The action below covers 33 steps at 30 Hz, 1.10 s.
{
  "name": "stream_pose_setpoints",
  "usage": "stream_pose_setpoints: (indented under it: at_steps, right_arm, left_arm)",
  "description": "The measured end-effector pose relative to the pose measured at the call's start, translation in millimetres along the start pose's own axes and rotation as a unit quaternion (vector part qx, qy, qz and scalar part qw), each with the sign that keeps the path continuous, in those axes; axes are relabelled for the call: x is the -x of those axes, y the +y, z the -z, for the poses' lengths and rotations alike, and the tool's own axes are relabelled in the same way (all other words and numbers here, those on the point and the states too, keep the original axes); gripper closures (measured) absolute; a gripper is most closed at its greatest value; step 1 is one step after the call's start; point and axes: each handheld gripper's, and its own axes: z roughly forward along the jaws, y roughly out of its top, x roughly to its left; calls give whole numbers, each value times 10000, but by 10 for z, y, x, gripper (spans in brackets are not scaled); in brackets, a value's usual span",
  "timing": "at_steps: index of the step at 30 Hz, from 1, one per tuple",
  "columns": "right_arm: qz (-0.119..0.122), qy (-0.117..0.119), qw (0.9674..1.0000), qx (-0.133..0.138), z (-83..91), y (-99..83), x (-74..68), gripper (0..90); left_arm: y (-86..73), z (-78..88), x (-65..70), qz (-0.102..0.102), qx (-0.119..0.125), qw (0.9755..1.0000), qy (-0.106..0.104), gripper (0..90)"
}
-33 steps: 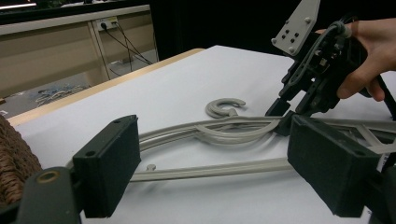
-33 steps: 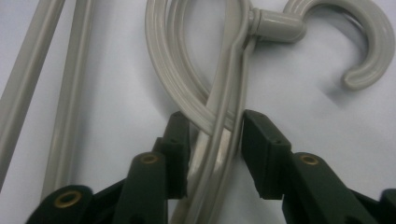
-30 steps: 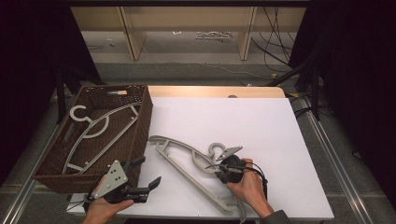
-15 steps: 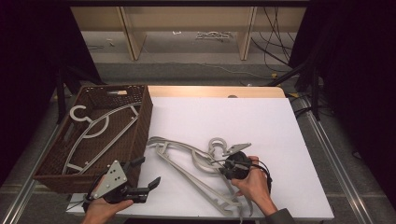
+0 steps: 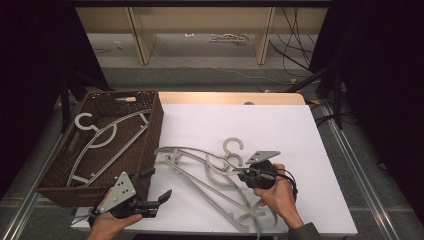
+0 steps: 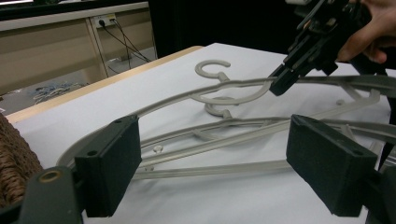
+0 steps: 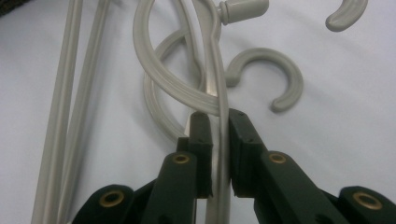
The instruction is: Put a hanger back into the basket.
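My right gripper [image 5: 243, 174] pinches the arm of one grey hanger [image 5: 210, 159] (three tangled on the white table [image 5: 300, 130]); a fourth lies in the wicker basket [image 5: 150, 125]. My left gripper [image 5: 152, 187] gapes empty.

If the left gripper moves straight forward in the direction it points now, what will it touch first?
Probably the grey hangers lying on the white table: the left gripper is open and aims at their long bars, though depth is hard to judge.
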Motion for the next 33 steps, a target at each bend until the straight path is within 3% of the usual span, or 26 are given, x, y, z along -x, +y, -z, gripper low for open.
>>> stream_pose_setpoints:
  at_steps: [1, 2, 3, 5, 9, 10, 11, 14, 18, 25, 27, 28, 30, 33]
  right_arm:
    - [17, 33, 10000, -78, 39, 7, 3, 818]
    - [52, -42, 10000, 67, 41, 0, 7, 818]
    - [80, 27, 10000, -2, 82, -2, 20, 818]
    - [172, -38, 9997, 164, 99, -23, 31, 818]
    - [330, 0, 9993, 151, 216, -53, 70, 818]
    - [349, -42, 9990, 290, 224, -67, 69, 818]
    - [289, 25, 9994, 174, 270, -68, 69, 818]
    - [383, 9, 9990, 207, 329, -87, 74, 818]
    - [487, 28, 9984, 270, 383, -115, 49, 819]
    - [623, 94, 9976, 269, 437, -134, -32, 819]
    - [654, 64, 9972, 355, 437, -148, -69, 819]
    - [708, 155, 9970, 252, 456, -147, -78, 819]
    - [812, 115, 9963, 247, 475, -160, -123, 819]
    - [952, 181, 9951, 216, 504, -171, -183, 819]
  left_arm:
    - [1, 0, 1, 0, -1, 10000, -1, 177]
    - [3, -2, 0, 11, 4, 10000, 3, 177]
    - [1, -3, -1, 0, -7, 10000, 2, 177]
    - [-7, -1, 7, 45, -44, 10000, 47, 177]
    - [0, -1, -9, 22, -70, 10000, 38, 178]
    - [2, 0, -11, 34, -71, 10000, 38, 178]
    - [7, -3, -16, 71, -79, 9999, 33, 178]
    - [39, -41, -45, 230, -156, 9996, 21, 179]
    - [108, -117, -19, 267, -197, 9994, 11, 185]
    - [263, -288, 60, 33, -454, 9989, -103, 200]
    - [310, -379, 71, -53, -573, 9983, -131, 203]
    - [338, -440, 75, -93, -622, 9979, -169, 203]
    - [375, -524, 86, -180, -689, 9973, -200, 212]
    - [441, -651, 111, -332, -912, 9947, -329, 226]
